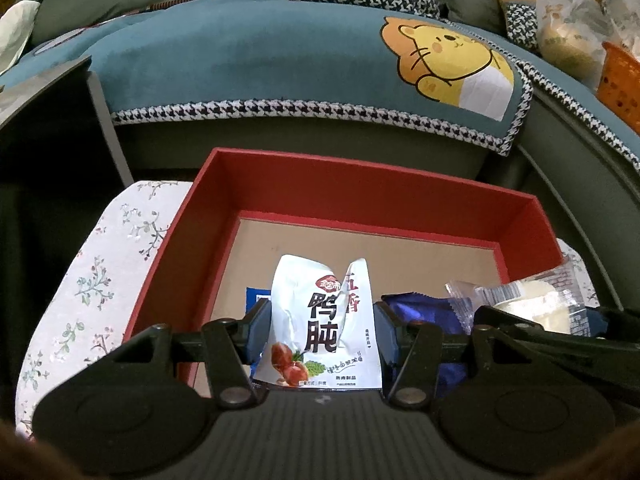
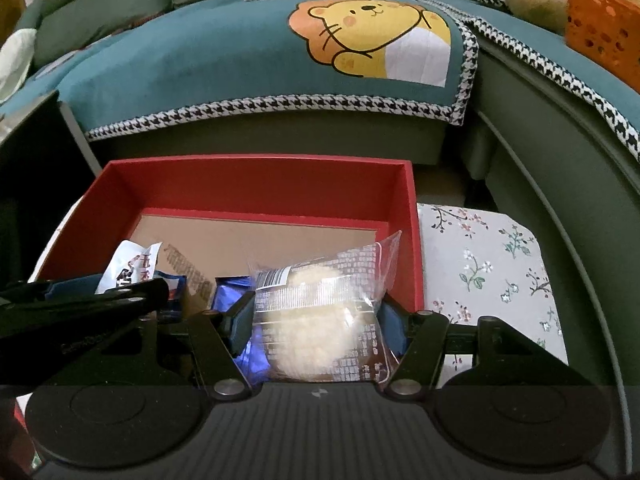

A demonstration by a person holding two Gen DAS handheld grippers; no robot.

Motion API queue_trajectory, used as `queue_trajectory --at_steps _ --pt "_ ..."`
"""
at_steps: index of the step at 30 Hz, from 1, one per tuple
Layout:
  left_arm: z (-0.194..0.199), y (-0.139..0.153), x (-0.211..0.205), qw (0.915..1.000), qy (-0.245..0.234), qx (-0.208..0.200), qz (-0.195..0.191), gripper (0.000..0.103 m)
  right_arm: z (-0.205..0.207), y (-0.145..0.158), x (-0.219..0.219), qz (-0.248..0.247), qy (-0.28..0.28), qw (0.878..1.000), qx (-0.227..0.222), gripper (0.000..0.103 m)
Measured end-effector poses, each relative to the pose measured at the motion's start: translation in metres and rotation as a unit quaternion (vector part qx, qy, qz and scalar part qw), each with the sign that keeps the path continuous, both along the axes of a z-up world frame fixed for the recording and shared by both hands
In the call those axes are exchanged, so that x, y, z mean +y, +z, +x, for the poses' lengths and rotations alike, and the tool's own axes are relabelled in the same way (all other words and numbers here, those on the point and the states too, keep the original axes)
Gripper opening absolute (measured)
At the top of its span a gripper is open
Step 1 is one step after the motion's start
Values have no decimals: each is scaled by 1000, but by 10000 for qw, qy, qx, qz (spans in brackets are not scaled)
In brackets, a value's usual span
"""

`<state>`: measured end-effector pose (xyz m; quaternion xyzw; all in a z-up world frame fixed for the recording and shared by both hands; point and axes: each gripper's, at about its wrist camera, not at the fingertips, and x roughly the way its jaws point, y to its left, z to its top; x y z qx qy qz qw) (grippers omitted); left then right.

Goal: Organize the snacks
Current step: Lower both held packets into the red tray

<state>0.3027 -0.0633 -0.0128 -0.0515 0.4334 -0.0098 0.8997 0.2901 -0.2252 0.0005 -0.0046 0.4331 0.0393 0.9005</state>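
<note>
Left gripper (image 1: 322, 330) clamps white pouch (image 1: 320, 320); right gripper (image 2: 316, 322) clamps clear cake pack (image 2: 320, 316). Both light, crinkly, slippery; cake crushable, so grip by edges over red box (image 1: 360, 184).

Dim, soft indoor light; strong fisheye bending and dark vignetted corners.

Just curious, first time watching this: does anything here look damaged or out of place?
Only one thing: the white packet in the left gripper is creased, with its top edge folded inward. The red box and the clear-wrapped cake look fine.
</note>
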Motion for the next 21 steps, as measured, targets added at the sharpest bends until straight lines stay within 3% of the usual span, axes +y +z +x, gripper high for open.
queue_trajectory --at_steps 10,21 --pt "5 -4 3 9998 126 171 -53 75 5 -6 2 42 8 10000 -5 73" --pt "-1 7 4 9999 141 21 -51 80 2 5 0 77 -87 9997 -226 74"
